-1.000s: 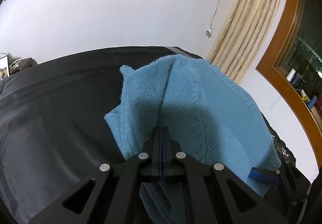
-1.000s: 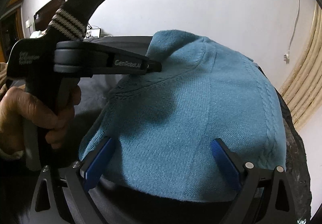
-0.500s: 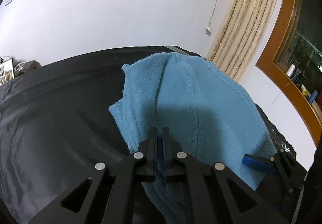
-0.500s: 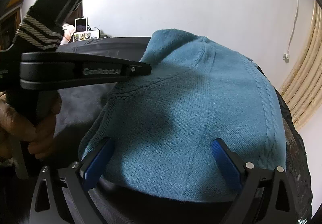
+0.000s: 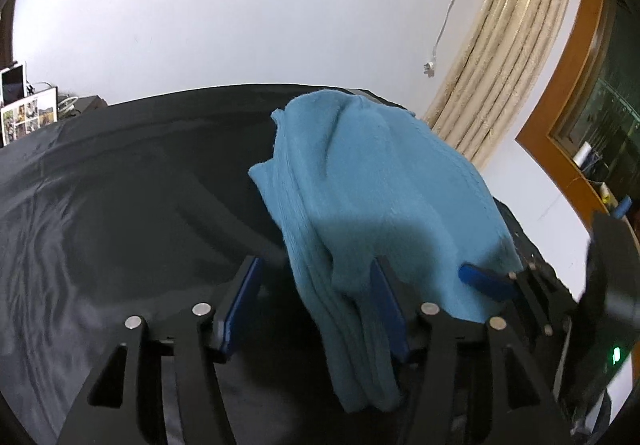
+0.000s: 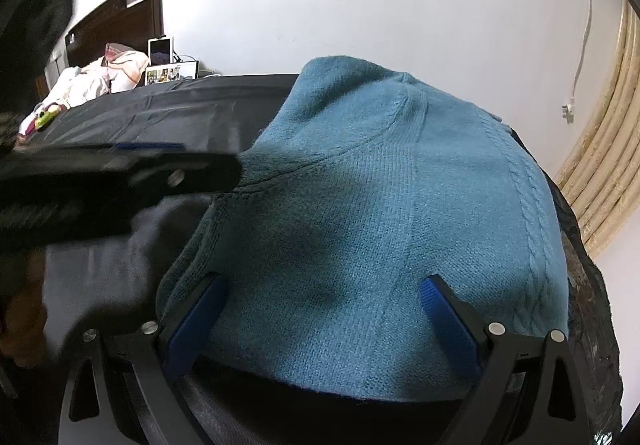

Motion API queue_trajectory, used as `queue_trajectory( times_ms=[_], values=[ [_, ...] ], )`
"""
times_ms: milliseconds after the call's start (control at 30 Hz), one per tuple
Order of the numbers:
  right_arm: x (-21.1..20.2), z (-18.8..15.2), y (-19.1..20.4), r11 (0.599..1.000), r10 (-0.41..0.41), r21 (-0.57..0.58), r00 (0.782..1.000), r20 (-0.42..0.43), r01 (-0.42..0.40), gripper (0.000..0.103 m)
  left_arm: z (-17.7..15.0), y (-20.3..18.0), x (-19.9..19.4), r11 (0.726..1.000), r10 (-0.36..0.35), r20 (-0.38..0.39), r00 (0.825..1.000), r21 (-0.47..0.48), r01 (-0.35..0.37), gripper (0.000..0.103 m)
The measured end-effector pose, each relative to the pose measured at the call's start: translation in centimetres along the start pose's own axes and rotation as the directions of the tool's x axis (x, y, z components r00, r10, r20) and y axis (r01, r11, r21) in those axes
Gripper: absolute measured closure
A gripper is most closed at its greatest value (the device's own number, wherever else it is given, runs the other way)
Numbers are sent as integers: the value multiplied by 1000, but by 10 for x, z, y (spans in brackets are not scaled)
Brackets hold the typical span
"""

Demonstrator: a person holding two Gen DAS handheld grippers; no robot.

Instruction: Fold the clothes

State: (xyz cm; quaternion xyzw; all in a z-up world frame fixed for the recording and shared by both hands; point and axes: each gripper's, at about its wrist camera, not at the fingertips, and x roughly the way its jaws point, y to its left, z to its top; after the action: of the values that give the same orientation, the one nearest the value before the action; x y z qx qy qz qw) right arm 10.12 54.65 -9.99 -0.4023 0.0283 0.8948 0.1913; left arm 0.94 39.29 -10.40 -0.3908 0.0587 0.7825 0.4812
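Soft, limp blue knit sweater [image 6: 380,213] folded on black cloth [image 5: 120,205]; grip at thick folded edge (slumps if pinched thin); left gripper [image 5: 316,305] and right gripper [image 6: 324,309] spread wide, empty

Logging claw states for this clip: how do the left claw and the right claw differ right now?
The left claw sits at the blue sweater's folded side edge, one finger on bare black cloth; the right claw straddles the sweater's near hem, both fingers over knit. The left claw shows blurred in the right wrist view; the right claw's tip looks sharp in the left wrist view. Both are open, gripping nothing.
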Motion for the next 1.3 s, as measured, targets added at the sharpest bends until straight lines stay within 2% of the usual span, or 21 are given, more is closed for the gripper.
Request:
queue_trajectory(
  times_ms=[167,233,400,533,667,767,1100,1300],
  values=[
    [-13,-5,-8,999,12,47,1000,27,-14,3,-12,0,-16,1000,14,30,999,-3,-13,25],
    [-22,-7,-12,998,8,66,999,37,-11,3,-14,0,-20,999,33,43,999,11,-33,25],
    [-41,-10,-33,989,-55,140,997,49,48,3,-18,-5,-24,999,30,42,999,41,-32,24],
    [-61,-10,-62,963,-119,254,990,75,96,3,-18,-18,-29,997,7,37,999,75,-10,23],
    [-70,-13,-77,939,-136,330,987,90,99,2,-18,-27,-34,997,6,30,1000,83,-9,14],
    [-71,-12,-72,939,-149,325,984,98,110,2,-17,-29,-36,997,17,37,999,75,-20,0],
    [-72,-18,-57,951,-167,279,981,102,133,2,-18,-25,-34,996,71,38,997,48,-73,0],
    [-75,-19,-61,946,-172,295,979,110,133,2,-19,-30,-36,988,140,62,988,63,-143,0]
  ],
)
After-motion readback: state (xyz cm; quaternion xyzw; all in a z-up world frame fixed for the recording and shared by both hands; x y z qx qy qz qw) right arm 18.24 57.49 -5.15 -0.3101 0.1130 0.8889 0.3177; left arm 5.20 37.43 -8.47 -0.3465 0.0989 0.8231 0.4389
